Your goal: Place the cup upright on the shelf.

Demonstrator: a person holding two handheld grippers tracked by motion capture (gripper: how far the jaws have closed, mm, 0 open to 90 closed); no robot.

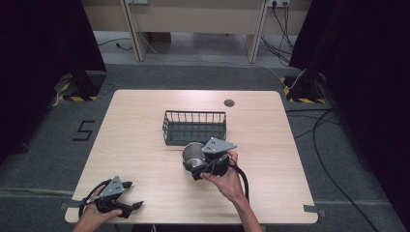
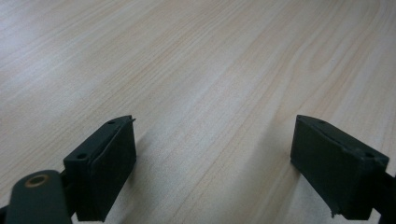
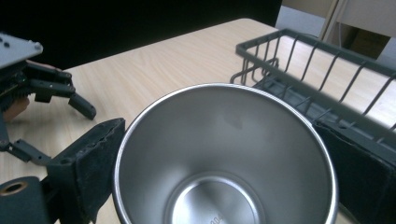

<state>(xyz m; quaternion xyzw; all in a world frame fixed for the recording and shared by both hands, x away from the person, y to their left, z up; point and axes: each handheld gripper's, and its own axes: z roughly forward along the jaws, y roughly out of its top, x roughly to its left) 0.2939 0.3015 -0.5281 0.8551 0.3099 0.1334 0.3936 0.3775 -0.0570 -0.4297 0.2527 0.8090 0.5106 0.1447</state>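
Note:
My right gripper (image 1: 196, 162) is shut on a steel cup (image 1: 193, 154), held just in front of the dark wire basket (image 1: 194, 127) at the table's middle. In the right gripper view the cup (image 3: 224, 154) sits between the two black jaws with its open mouth facing the camera, and the basket (image 3: 322, 70) stands to its right. My left gripper (image 1: 135, 195) rests near the table's front left corner, open, with nothing between its jaws. The left gripper view shows its fingers (image 2: 105, 163) spread wide over bare wood. The left gripper (image 3: 56, 93) also appears far off in the right gripper view.
The light wooden table (image 1: 145, 145) has a small round dark grommet (image 1: 229, 102) at the back. Black curtains hang on both sides, and cables (image 1: 333, 145) lie on the grey floor at the right. Table legs stand behind.

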